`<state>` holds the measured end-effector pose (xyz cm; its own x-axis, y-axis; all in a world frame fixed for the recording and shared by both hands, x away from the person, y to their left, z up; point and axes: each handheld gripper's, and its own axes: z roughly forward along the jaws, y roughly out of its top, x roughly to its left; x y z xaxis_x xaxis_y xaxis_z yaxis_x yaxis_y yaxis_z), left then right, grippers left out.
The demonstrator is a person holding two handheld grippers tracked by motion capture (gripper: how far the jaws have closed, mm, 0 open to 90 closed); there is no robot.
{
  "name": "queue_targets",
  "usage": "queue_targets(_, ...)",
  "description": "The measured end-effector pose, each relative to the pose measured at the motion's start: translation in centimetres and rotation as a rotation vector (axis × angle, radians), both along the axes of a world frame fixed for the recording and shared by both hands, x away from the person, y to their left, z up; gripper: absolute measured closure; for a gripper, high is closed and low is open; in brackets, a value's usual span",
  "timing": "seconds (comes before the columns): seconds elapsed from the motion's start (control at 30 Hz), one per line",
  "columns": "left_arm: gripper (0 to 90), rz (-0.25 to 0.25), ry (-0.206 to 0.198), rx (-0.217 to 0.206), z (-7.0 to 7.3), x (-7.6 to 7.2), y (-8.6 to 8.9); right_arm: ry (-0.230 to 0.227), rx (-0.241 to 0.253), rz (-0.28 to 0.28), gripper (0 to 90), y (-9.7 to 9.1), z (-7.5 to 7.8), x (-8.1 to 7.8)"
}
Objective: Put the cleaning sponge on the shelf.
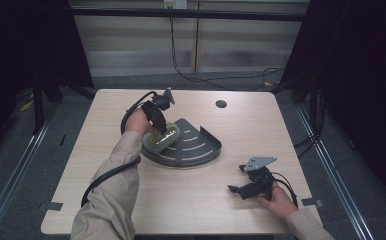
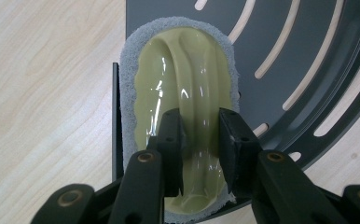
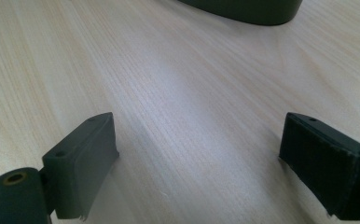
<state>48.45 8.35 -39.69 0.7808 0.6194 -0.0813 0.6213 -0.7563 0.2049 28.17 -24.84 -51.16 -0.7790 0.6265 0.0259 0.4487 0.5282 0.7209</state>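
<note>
A scrubbing pad with a pale green plastic handle (image 2: 187,79) and a grey foam edge lies on the left part of a dark grey slotted corner shelf (image 1: 196,145). My left gripper (image 2: 200,140) points down on it, its two black jaws shut on the raised ridge of the handle. In the high view the pad (image 1: 162,136) sits under the left gripper (image 1: 157,116) at the shelf's left edge. My right gripper (image 1: 238,190) rests low over the table near the front right, jaws wide apart with bare wood between them (image 3: 197,154).
The wooden table (image 1: 106,165) has a round cable hole (image 1: 221,104) at the back right. Black cables trail from both grippers. The shelf's curved rim (image 3: 243,11) lies ahead of the right gripper. Dark curtains and floor rails flank the table.
</note>
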Motion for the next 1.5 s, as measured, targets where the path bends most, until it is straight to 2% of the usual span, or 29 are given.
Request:
queue_targets(0.37,71.8,0.018,0.012,-0.013,-0.8,-0.1,0.5,0.004,0.001,0.0,10.4,0.0,0.0,0.0)
queue_targets(1.03,71.6,0.036,0.024,-0.001,-1.9,0.0,1.2,0.003,0.001,0.0,10.4,0.0,0.0,0.0)
queue_targets(1.37,71.1,0.028,0.021,0.013,-2.0,0.0,1.1,0.005,0.002,-0.001,10.4,0.0,0.0,0.0)
queue_targets(1.5,70.8,0.042,0.019,0.017,-2.0,0.0,1.2,0.004,0.001,0.0,10.4,0.0,0.0,0.0)
